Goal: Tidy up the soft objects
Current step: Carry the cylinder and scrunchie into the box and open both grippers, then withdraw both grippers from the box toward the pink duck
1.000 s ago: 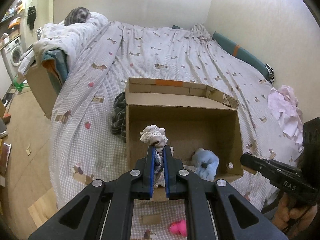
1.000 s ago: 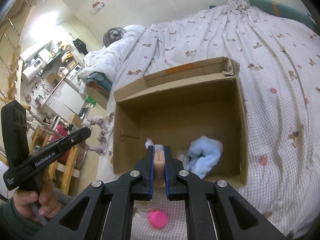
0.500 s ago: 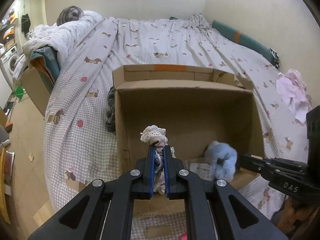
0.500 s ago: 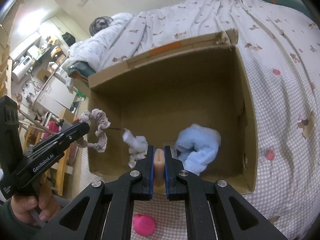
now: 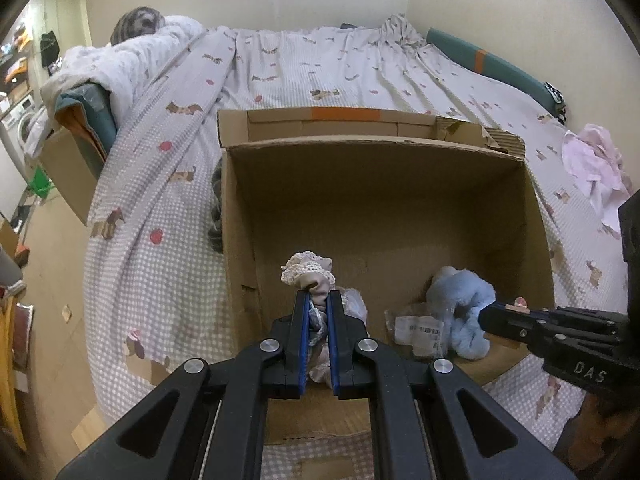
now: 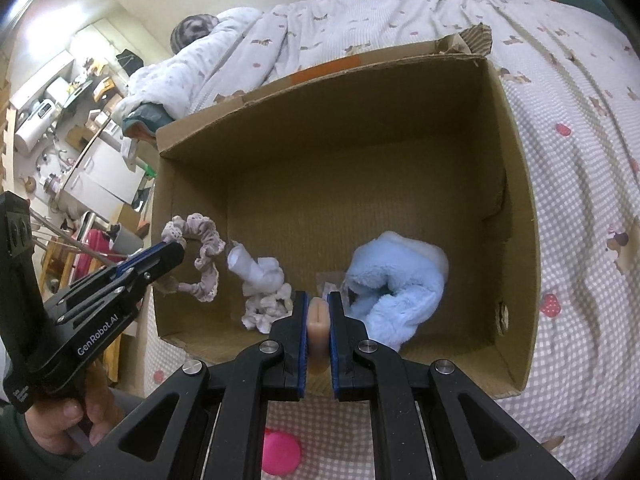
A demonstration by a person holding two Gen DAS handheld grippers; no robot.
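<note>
Left wrist: lacy beige scrunchie (image 5: pixel 310 280) bunched, pinched in left hand-held gripper (image 5: pixel 318 300).

Left wrist view sits close above the near rim of the cardboard box (image 5: pixel 376 216), facing forward and down along its own fingers into the box, bed (image 5: pixel 168 208) running to the upper frame, the other gripper's tip entering at lower right. Right wrist view looks from a similar close, high spot, box (image 6: pixel 516 216) filling centre frame, other gripper at lower left. Both share the box interior and the blue fleece (image 5: pixel 464 312) (image 6: pixel 400 284).
</note>
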